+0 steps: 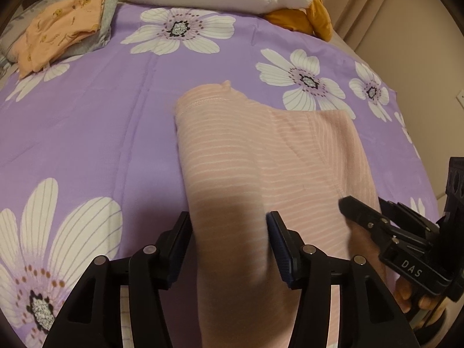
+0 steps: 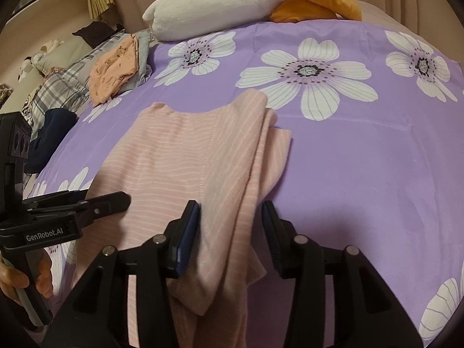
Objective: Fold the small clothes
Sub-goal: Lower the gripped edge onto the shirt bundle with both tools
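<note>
While folded clothes sit stacked at ten o'clock, the pink top lies half-folded mid-bed; left gripper and right gripper both straddle it, fingers apart, gripping nothing

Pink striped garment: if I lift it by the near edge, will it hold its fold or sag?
The pink striped garment lies draped in soft layers, so it will probably sag. Its loose flap may fall open. It looks thin, likely light. Both the left gripper and right gripper straddle it, open.
</note>
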Tool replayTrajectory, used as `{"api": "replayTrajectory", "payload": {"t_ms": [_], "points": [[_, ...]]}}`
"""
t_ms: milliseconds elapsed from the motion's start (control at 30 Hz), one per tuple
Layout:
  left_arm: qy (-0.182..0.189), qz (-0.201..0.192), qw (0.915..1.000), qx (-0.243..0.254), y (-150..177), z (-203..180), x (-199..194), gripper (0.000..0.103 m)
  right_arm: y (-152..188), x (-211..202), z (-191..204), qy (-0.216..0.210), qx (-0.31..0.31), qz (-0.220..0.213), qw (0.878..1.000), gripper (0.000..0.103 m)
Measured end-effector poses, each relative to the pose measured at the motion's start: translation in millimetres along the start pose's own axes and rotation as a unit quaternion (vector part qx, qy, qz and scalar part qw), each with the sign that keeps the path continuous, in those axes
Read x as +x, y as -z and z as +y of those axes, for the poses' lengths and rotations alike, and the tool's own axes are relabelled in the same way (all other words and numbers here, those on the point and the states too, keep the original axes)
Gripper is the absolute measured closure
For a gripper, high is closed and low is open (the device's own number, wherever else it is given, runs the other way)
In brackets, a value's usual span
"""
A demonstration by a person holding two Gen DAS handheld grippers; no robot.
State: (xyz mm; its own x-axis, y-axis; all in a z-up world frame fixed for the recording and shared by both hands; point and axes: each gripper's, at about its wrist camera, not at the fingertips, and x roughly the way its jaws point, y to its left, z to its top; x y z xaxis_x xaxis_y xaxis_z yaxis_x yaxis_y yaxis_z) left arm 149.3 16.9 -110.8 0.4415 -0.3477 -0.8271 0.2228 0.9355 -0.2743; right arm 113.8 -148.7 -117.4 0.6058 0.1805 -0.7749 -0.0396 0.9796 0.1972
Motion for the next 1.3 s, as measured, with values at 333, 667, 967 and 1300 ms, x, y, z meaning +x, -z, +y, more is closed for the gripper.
{"api": "replayTrajectory", "payload": {"t_ms": [333, 667, 967, 1300], "points": [[-0.008, -0.004, 1.0000, -0.004, 6, 5, -8, 0.049, 4, -8, -7, 0.000, 0.010, -0.003, 1.000, 0.056], [-0.022, -0.009, 0.9997, -0.011, 15, 7, -21, 0.049, 10, -25, -19, 0.016, 0.026, -0.012, 0.999, 0.056], [-0.052, -0.031, 0.9982, 0.004, 25, 4, -46, 0.049, 12, -49, -14, 0.043, 0.003, -0.034, 0.998, 0.056], [-0.016, -0.068, 0.9960, 0.057, 47, -30, -70, 0.050, 23, -72, 15, 0.002, -0.042, -0.055, 0.998, 0.074]]}}
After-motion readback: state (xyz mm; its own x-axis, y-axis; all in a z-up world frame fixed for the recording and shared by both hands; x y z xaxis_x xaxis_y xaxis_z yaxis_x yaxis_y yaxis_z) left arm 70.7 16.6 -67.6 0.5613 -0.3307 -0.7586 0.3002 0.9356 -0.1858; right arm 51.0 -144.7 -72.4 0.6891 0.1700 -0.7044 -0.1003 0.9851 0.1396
